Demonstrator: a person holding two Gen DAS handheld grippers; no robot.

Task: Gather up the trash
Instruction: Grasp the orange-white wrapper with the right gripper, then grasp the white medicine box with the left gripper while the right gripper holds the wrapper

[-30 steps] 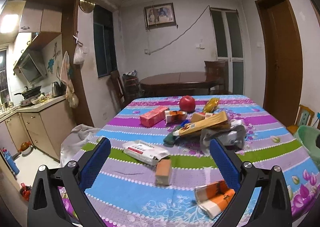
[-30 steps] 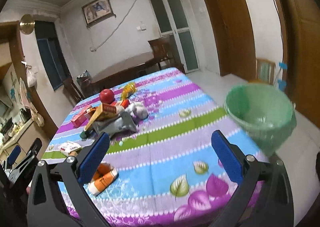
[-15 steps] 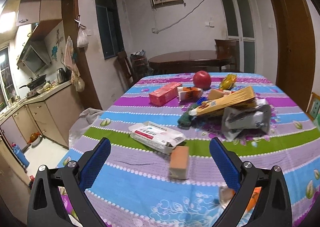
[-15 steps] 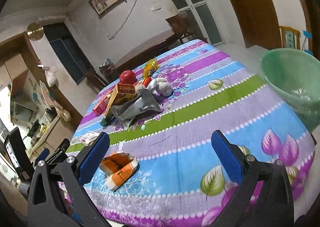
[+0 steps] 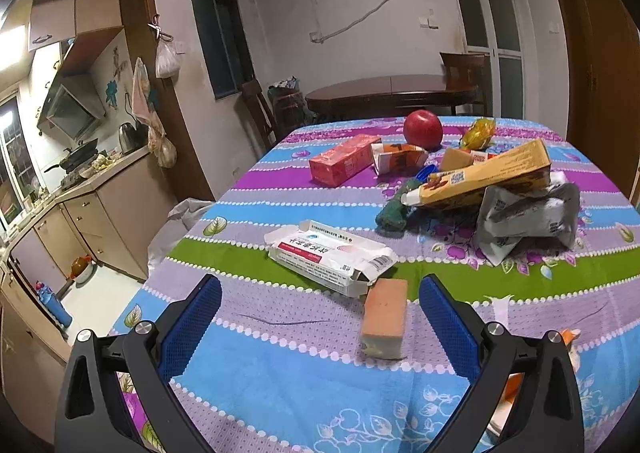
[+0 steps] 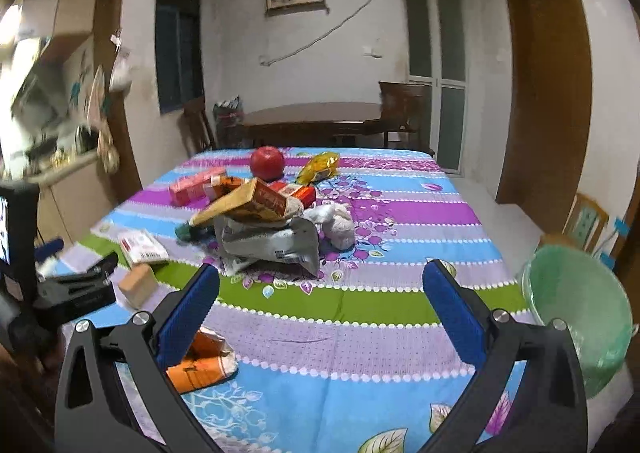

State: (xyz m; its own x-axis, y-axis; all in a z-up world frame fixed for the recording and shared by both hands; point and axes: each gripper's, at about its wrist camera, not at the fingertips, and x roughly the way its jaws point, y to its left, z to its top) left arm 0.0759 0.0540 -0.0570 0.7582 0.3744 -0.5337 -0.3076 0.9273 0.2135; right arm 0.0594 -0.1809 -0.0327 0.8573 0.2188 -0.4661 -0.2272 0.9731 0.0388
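Trash is lying scattered on the worktop (image 5: 248, 393), which is wearing a striped floral cloth. The left gripper (image 5: 320, 309) is hovering low over the near edge with its blue-padded jaws spread wide and nothing between them. Just ahead of it and slightly toward its right finger, a small orange-brown block (image 5: 385, 317) is standing on the cloth. Beyond the block, a torn white carton (image 5: 330, 255) is lying flat, touching or nearly touching it. Farther ahead and to the right, a heap is sitting: a yellow box (image 5: 484, 177) is leaning on a crumpled grey bag (image 5: 528, 217), with a red box (image 5: 344, 159) and a red apple (image 5: 423, 128) behind.

The right gripper (image 6: 320, 293) is also hovering with its jaws wide apart and empty. A crushed orange carton (image 6: 200, 367) is lying beside its left finger, partly hidden by it. The grey bag (image 6: 272, 249) is sitting straight ahead of this gripper. A green bin (image 6: 580, 317) is standing off the worktop's edge, to the right of the right finger.
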